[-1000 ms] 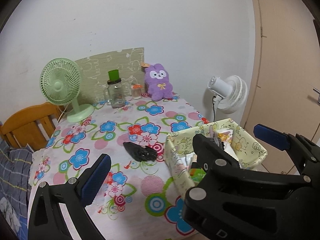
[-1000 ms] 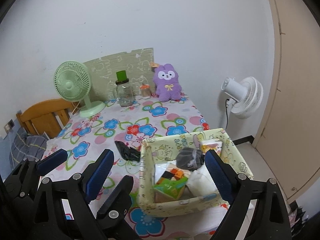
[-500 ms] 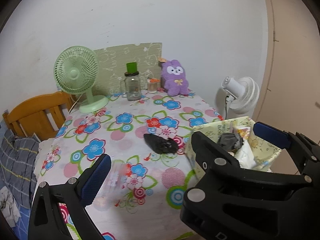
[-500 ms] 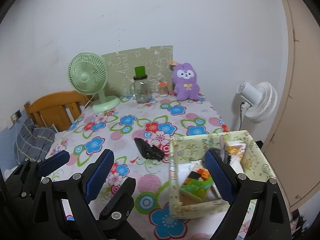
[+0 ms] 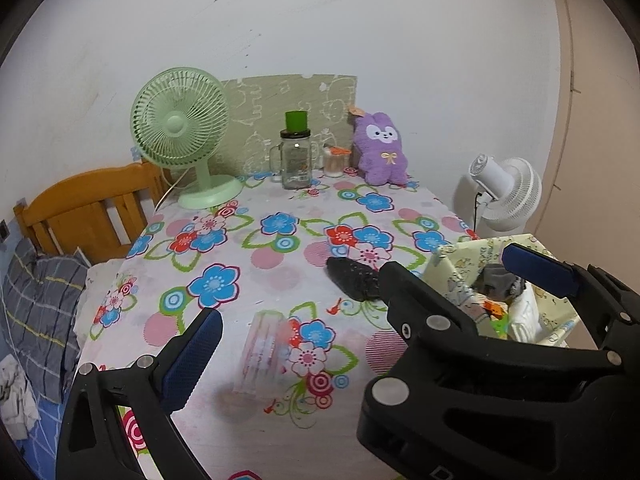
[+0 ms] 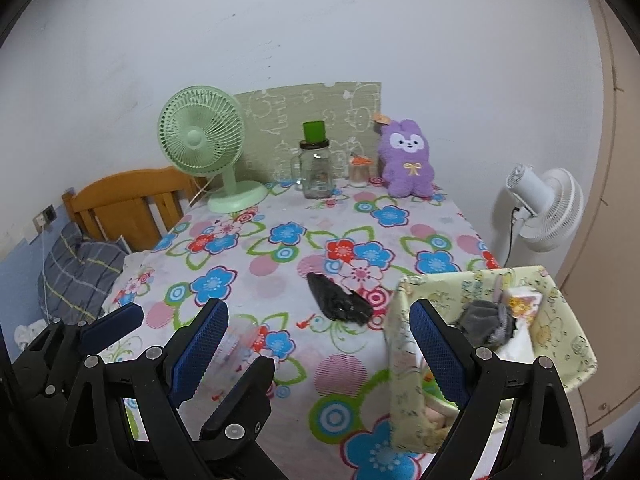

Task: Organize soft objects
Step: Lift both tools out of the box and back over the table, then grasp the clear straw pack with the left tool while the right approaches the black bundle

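A black soft item (image 5: pixel 354 278) (image 6: pixel 338 302) lies on the flowered tablecloth near the middle. A purple plush bunny (image 5: pixel 382 148) (image 6: pixel 408 158) sits at the table's far edge. A yellow fabric basket (image 6: pixel 560 320) (image 5: pixel 452 264) at the right edge holds a grey soft item (image 6: pixel 484 320) and packets. A clear plastic packet (image 5: pixel 260 354) lies near the front. My left gripper (image 5: pixel 368 304) is open and empty above the front of the table. My right gripper (image 6: pixel 320 352) is open and empty, its right finger over the basket.
A green desk fan (image 5: pixel 180 140), a glass jar with a green cup on top (image 5: pixel 296 156) and a small jar (image 5: pixel 335 162) stand at the back. A white floor fan (image 5: pixel 508 192) is right of the table. A wooden chair (image 5: pixel 88 208) and bedding are left.
Both grippers have shifted left and back; the basket has slid toward the right edge of both views and the clear packet has come into sight. Both stay open.
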Motion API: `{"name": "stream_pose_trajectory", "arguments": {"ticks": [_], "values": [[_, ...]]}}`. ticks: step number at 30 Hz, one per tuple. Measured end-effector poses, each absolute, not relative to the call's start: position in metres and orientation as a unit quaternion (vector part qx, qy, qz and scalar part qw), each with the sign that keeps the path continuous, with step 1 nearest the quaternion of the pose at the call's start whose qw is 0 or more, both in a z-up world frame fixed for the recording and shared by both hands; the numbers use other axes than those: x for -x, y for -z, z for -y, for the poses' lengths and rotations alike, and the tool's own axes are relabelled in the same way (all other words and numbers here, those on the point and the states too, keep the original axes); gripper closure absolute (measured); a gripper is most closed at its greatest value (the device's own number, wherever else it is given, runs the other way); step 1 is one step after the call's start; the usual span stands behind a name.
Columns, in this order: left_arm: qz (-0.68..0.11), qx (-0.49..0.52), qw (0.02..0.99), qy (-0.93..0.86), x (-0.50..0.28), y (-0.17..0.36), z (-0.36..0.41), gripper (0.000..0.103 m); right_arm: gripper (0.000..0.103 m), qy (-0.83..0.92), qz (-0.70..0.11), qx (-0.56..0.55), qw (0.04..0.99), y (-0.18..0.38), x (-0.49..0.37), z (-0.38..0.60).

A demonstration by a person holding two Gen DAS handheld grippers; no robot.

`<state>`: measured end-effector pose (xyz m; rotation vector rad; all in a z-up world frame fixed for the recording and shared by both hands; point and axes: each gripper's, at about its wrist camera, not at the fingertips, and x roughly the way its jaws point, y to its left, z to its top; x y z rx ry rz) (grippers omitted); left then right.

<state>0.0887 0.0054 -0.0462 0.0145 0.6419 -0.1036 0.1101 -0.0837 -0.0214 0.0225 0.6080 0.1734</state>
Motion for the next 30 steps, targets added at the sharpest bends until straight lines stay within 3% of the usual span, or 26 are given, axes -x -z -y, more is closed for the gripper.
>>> {"name": "stream_pose_trajectory", "arguments": {"ticks": [22, 30], "values": [[-0.363, 0.014, 0.932, 0.019, -0.124, 0.090, -0.050, 0.006, 0.017, -0.116, -0.328, 0.011, 0.937, 0.062, -0.153, 0.038], [-0.393, 0.029, 0.919, 0.016, -0.136, 0.113, -0.060, 0.017, 0.023, -0.127, -0.355, 0.021, 0.926, 0.085, -0.168, 0.027]]}}
